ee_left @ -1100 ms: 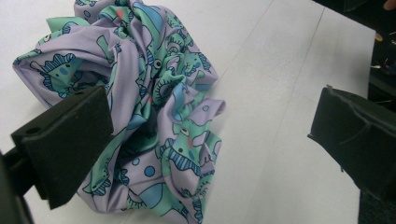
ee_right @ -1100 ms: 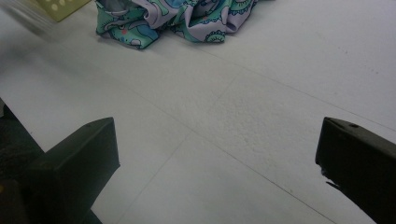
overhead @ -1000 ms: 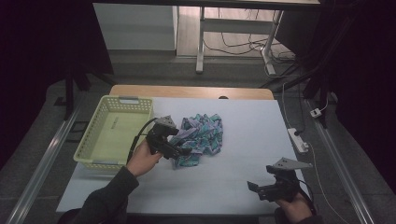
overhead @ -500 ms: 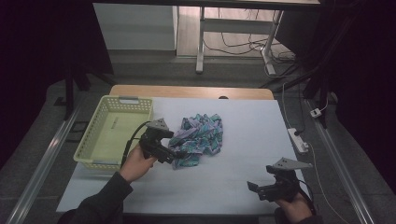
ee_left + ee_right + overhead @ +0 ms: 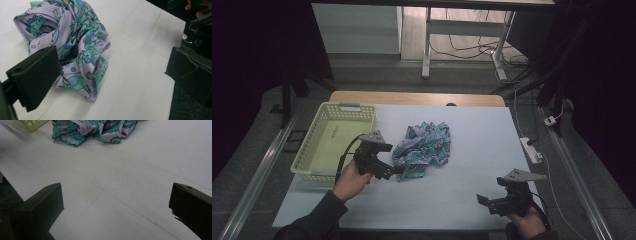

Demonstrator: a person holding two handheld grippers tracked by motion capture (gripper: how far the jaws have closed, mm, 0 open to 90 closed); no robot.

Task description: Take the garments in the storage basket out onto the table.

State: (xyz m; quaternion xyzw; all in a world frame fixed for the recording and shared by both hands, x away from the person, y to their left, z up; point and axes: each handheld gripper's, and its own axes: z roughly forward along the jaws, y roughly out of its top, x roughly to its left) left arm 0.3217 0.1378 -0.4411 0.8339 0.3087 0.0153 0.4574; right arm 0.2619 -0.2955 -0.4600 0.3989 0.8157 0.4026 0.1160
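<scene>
Step in hand, likely: approach to grasp. Left gripper, jaws apart, at near-left edge of crumpled purple-and-teal patterned cloth, mid white bench, just right of pale yellow plastic basket.

Right gripper jaws apart, holding nothing, well apart from cloth.

Next: close on fold.

Left gripper view: cloth hem lying between jaws; high view too coarse.

Both handheld tools are black: the left gripper trails a black cable that loops back toward the wrist, and the right gripper matches it. Each carries a grey three-cornered plate on top and blocky, matte jaws with small holes. A dark sleeve covers the left forearm.
</scene>
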